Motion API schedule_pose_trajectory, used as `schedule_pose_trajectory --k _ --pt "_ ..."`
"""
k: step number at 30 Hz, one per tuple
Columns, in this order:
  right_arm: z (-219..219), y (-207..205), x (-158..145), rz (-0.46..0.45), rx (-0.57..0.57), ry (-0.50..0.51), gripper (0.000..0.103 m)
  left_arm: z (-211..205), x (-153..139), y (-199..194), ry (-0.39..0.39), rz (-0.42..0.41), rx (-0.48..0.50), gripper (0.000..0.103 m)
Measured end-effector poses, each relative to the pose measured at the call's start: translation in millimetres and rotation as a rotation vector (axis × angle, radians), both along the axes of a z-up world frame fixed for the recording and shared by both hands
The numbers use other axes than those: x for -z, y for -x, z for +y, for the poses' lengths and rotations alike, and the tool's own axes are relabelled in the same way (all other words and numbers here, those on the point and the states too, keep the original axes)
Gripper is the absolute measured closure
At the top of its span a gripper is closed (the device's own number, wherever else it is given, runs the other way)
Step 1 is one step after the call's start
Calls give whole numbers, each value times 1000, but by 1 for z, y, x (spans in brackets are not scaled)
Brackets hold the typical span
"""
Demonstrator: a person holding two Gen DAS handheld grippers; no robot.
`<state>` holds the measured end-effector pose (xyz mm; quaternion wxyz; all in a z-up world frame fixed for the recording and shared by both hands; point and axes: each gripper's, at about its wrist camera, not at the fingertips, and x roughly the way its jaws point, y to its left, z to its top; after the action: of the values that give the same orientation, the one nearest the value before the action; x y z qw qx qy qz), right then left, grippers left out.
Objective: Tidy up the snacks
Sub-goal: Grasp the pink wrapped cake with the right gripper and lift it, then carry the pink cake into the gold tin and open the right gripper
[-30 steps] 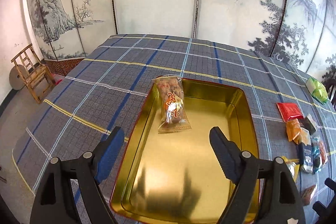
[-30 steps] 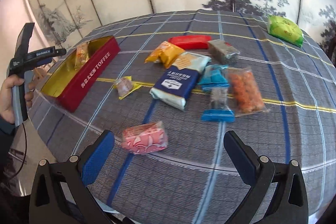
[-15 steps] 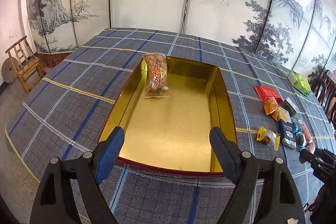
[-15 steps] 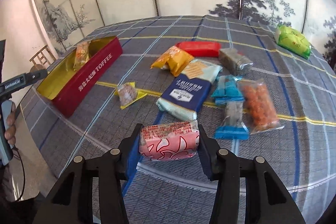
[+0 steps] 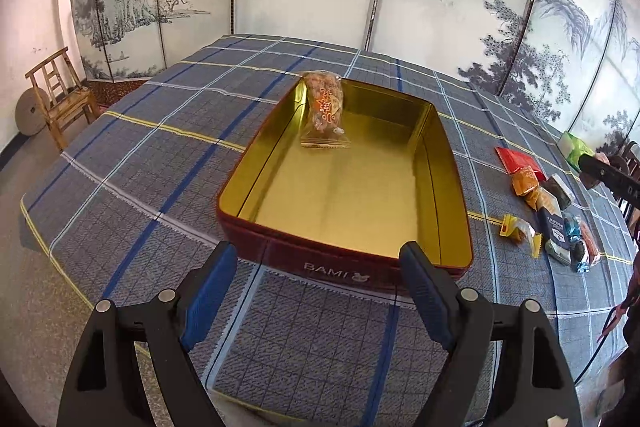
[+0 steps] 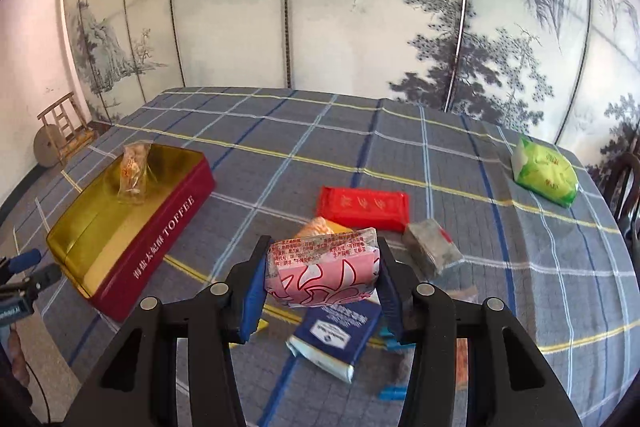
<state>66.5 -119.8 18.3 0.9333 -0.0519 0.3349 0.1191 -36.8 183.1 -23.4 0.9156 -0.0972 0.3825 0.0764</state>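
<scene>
My right gripper (image 6: 322, 281) pinches the pink snack packet (image 6: 324, 275), now raised above the remaining snacks. My left gripper (image 5: 316, 291) hangs spread wide, touching nothing, pulled back short of the toffee tin (image 5: 344, 267), where one clear-wrapped snack (image 5: 325, 111) lies.

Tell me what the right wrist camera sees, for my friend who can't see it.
The right gripper is shut on a pink and white wrapped snack packet, held above a blue checked tablecloth. To its left sits an open red toffee tin with a gold inside; loose snack packets lie below and behind.
</scene>
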Motion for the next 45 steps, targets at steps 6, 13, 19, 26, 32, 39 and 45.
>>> schedule_pose_trajectory --k 6,13,19,26,32,39,45 --pt "51 -23 -17 -23 -47 13 54 23 -7 19 -18 -17 -50 23" --pt "112 -41 -28 -41 -82 49 54 59 1 40 19 2 -133 23" --pt "154 -46 -29 -34 -119 63 54 78 19 54 44 37 -168 23" --pt "185 -40 -29 -34 -156 86 54 91 33 64 81 58 -192 23" --pt "209 -33 -30 -39 -185 107 54 96 38 72 99 62 -204 23" --pt "232 -26 -28 -35 -214 119 54 101 42 80 103 70 -216 23" --pt "249 -24 -16 -2 -241 125 54 101 47 87 103 82 -217 23"
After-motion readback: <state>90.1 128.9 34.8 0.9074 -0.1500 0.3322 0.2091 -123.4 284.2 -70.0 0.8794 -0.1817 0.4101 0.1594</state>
